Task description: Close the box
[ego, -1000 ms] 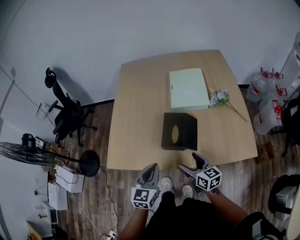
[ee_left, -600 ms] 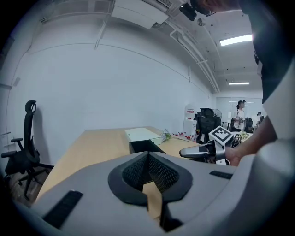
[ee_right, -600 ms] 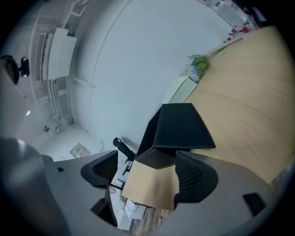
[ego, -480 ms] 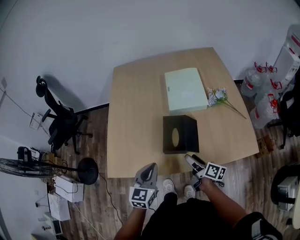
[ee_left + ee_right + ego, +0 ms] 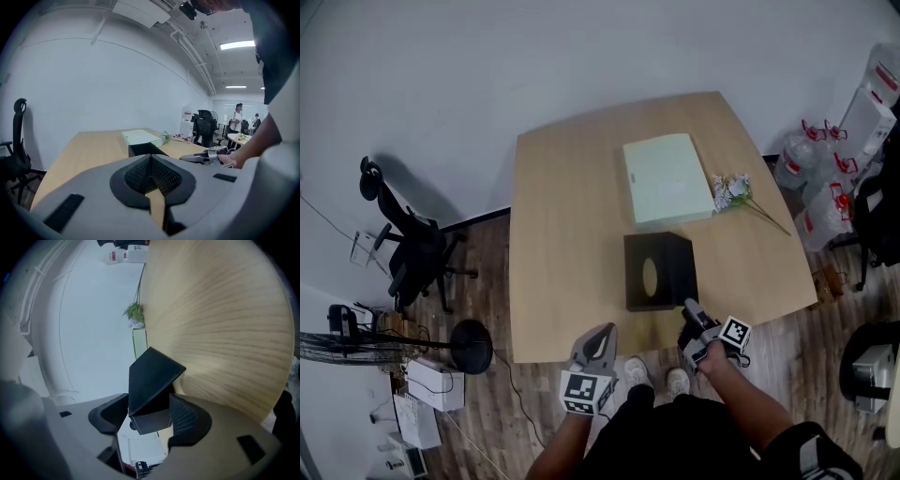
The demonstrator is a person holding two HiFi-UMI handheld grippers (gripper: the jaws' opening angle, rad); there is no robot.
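Right gripper (image 5: 690, 311) fingers closing around black box (image 5: 659, 271) near edge; left gripper (image 5: 601, 331) fingers together, off table (image 5: 567, 234).

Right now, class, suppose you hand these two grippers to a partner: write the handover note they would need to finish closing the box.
Left gripper: jaws shut, empty, held just off the near edge of the table.
Right gripper: at the near right corner of the black box. Its jaws are closing with a black panel of the box between them, and the pads are not yet pressing on it.
Things: the black box sits mid-table and looks open. A pale green flat box lies beyond it, with flowers to that box's right.
Done: right gripper lined up on the box.
To do: complete the grip, then close the box.
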